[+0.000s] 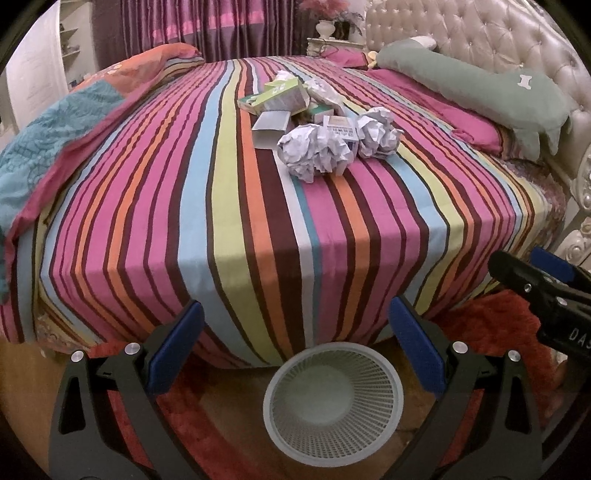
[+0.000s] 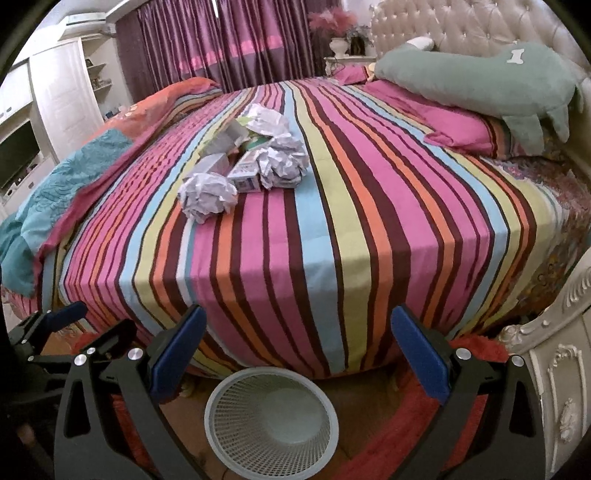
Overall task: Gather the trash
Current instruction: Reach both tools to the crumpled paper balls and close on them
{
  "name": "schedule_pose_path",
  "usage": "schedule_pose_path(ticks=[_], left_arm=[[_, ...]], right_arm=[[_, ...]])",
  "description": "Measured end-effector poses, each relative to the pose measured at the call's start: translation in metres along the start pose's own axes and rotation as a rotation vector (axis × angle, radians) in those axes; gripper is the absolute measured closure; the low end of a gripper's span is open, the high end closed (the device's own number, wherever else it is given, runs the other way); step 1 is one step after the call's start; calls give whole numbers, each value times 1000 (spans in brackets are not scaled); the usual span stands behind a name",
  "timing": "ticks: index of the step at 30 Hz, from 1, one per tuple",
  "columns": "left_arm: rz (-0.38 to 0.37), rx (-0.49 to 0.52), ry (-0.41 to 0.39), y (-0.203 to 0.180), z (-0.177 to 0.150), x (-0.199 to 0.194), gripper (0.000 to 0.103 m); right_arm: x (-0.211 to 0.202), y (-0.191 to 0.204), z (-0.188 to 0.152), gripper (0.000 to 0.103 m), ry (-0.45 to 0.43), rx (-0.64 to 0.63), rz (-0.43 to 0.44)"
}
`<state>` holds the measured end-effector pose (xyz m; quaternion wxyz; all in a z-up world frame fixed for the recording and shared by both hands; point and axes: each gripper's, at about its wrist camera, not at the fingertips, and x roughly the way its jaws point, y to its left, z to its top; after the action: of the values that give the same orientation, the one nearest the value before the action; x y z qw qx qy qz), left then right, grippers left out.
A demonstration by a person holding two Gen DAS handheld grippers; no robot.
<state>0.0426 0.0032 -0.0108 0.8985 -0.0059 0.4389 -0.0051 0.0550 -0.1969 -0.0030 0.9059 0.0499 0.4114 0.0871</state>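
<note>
A home bedroom: striped bed [image 1: 258, 221] with tufted headboard [image 1: 480, 40], purple curtains [image 1: 221, 29], white wardrobe [image 2: 62, 92].

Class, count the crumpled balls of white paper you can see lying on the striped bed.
2. One paper ball lies nearest the bed's foot edge; the other paper ball sits beside it, toward the headboard. More may hide in the pile.

Dim, warm indoor light; soft focus, strong fisheye bending at edges.
</note>
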Motion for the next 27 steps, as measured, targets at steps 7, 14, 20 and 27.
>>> schedule_pose_path(ticks=[7, 14, 20, 27], left_arm=[[-7, 2, 15, 0, 10, 17, 6], [-9, -7, -1, 0, 33, 32, 6], [-4, -4, -11, -4, 54, 48, 6], [-11, -26, -13, -7, 75, 65, 6]], right_arm=[[13, -5, 7, 7, 22, 14, 4], [25, -7, 28, 7, 2, -2, 22], [39, -16, 49, 7, -11, 7, 57], [57, -23, 73, 7, -10, -3, 112]])
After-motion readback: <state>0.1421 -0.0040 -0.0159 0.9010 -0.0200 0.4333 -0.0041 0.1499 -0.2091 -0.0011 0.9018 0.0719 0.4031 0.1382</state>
